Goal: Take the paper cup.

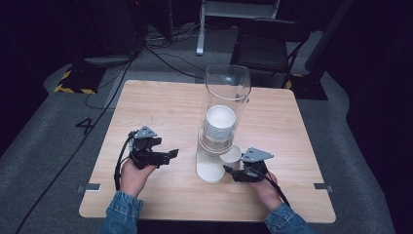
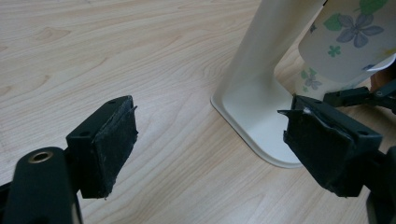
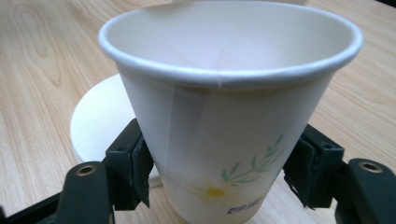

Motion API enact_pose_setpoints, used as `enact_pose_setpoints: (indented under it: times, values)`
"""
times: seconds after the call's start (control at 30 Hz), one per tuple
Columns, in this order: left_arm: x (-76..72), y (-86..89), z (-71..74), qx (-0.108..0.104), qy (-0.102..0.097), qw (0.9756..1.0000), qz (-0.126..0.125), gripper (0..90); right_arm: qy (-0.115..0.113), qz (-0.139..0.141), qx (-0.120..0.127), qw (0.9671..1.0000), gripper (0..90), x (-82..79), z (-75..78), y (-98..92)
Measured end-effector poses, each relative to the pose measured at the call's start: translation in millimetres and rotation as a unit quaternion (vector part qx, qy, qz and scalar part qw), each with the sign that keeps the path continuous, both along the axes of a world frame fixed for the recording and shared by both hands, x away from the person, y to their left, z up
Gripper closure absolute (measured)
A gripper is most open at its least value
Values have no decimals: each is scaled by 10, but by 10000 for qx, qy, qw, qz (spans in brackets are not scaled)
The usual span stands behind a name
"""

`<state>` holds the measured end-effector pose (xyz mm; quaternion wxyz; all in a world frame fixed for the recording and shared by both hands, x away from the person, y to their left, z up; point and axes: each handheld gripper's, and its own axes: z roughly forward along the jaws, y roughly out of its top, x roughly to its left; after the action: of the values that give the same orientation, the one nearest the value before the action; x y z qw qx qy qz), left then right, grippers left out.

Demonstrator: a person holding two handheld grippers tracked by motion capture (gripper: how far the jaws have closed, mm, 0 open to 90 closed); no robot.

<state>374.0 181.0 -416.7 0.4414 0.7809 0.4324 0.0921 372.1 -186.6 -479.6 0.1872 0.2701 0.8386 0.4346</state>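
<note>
While I look down from the high view, a light wooden worktop (image 1: 165, 107) sits on grey carpet, and my two forearms in denim sleeves come in from the bottom edge. At the middle of the worktop stands a cup dispenser (image 1: 221, 122): a tall clear tube on a white stand with a round white base, with a stack of white paper cups (image 1: 219, 123) visible inside the tube. My right gripper (image 1: 233, 171) is at the foot of the dispenser, just right of its base, and its fingers (image 3: 135, 170) are pressed against both sides of a paper cup (image 3: 231, 116), gripping it low on its wall. In the right gripper view this cup is upright, rim up, white with a small printed daisy and green sprig near the bottom, and the dispenser's round base lies just behind it on the worktop. In the high view the same cup appears just below the tube's lower end, beside the base. My left gripper (image 1: 158, 157) rests to the left of the dispenser, apart from it, with its fingers (image 2: 109, 144) spread wide and holding nothing; bare wood shows between them in the left gripper view. That view also shows the white stand rising to the upper right and a flower-printed cup beside it. Beyond the worktop I see a dark chair (image 1: 265, 46) and cables (image 1: 165, 53) on the floor.
</note>
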Motion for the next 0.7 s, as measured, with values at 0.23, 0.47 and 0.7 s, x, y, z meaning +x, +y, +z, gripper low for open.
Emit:
enact_pose_setpoints:
  times: [0.23,0.47,0.7]
  values:
    - [56,-19,50,199,-141,9997,40,171,-149,-200,111,9996,330,-56,123,-192]
    - [49,29,60,203,-131,9997,102,171,-352,-418,356,9979,329,-30,302,-382]
    - [-13,98,61,224,-158,9994,207,171,-414,-817,649,9937,329,72,446,-640]
